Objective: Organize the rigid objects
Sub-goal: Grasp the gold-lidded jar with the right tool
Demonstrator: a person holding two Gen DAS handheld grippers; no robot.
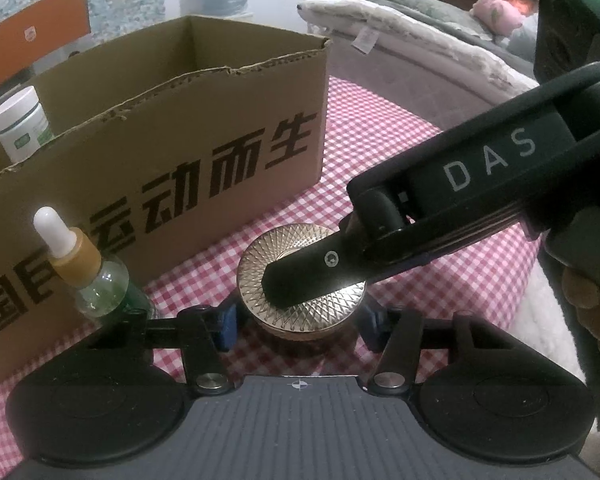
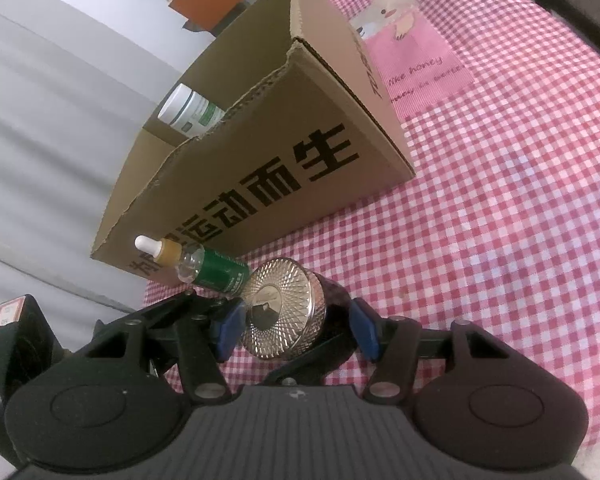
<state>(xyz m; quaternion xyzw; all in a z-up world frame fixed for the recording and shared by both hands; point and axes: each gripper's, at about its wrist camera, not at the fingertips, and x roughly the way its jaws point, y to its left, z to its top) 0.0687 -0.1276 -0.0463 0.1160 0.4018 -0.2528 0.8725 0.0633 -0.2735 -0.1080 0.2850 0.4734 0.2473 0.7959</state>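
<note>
A round jar with a patterned gold lid (image 1: 300, 280) stands on the checked cloth between the blue pads of my left gripper (image 1: 296, 326), which is open around it. My right gripper (image 2: 296, 328) is also open with the jar (image 2: 288, 308) between its pads; seen from the left wrist, its black finger (image 1: 312, 276) lies over the lid. A green dropper bottle (image 1: 96, 276) with a white bulb stands just left of the jar, also in the right wrist view (image 2: 204, 268). A white pot (image 1: 20, 124) sits inside the open cardboard box (image 1: 180, 160).
The box (image 2: 260, 160) with black print stands close behind the jar and bottle. The red-and-white checked cloth (image 2: 500, 220) carries a pink printed patch (image 2: 416, 68). A bed with a person lies at the back right (image 1: 460, 40). An orange box (image 1: 32, 40) is behind the carton.
</note>
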